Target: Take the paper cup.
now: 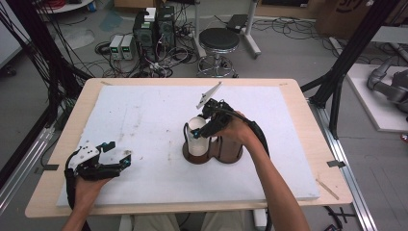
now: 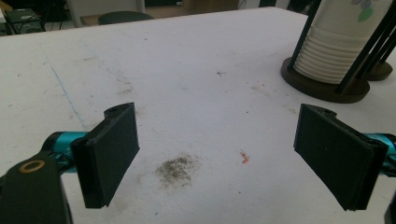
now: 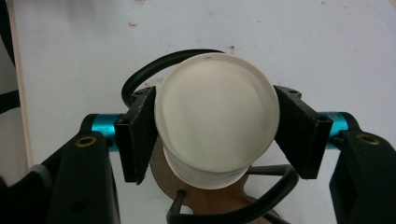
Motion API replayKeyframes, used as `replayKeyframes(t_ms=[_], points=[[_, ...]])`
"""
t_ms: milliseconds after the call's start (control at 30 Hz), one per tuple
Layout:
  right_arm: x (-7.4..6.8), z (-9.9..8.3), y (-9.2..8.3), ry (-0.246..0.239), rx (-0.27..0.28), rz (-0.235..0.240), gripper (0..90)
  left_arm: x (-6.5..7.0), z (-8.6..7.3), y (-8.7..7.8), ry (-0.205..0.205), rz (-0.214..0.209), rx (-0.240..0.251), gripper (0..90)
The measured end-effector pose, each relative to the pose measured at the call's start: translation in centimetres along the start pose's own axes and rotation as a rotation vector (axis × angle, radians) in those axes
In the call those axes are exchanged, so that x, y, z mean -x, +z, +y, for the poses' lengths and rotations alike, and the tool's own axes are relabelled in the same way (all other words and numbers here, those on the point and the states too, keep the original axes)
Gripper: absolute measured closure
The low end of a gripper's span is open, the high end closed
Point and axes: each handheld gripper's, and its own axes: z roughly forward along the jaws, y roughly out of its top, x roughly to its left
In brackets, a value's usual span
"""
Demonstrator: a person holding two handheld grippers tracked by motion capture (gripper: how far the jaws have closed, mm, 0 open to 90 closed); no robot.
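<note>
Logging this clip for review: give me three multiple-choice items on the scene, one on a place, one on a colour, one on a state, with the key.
1. Where does the cup holder stand?
A. near the middle of the white board
B. on the floor
C. on the stool

2. What colour is the holder's base?
A. blue
B. dark brown
C. yellow

3. How do the left gripper's jaws stand?
A. clamped on a cup
C. apart with nothing between them
B. closed on a cable

Key: 1 A, the high view shows it on the board. 2 B, the round base is dark brown. 3 C, the left gripper view shows bare board between the pads.
</note>
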Motion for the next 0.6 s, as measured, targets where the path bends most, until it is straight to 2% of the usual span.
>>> replayKeyframes(t_ms=[367,467,533,600], points=[[-0.2,1.8,-3.0,0.011,0.075,-0.006,36.9,0.0,0.0,0.0,-0.001,0.000,-0.001,13.8],[-0.2,2.8,-4.7,-0.001,0.091,-0.026,37.4,0.0,0.0,0.0,-0.002,0.000,-0.003,13.8],[-0.2,3.0,-5.2,0.001,0.093,-0.034,37.5,0.0,0.0,0.0,-0.001,0.000,-0.004,13.8],[-0.3,3.7,-6.5,-0.005,0.118,-0.041,37.8,0.0,0.0,0.0,-0.001,0.000,-0.004,13.8]])
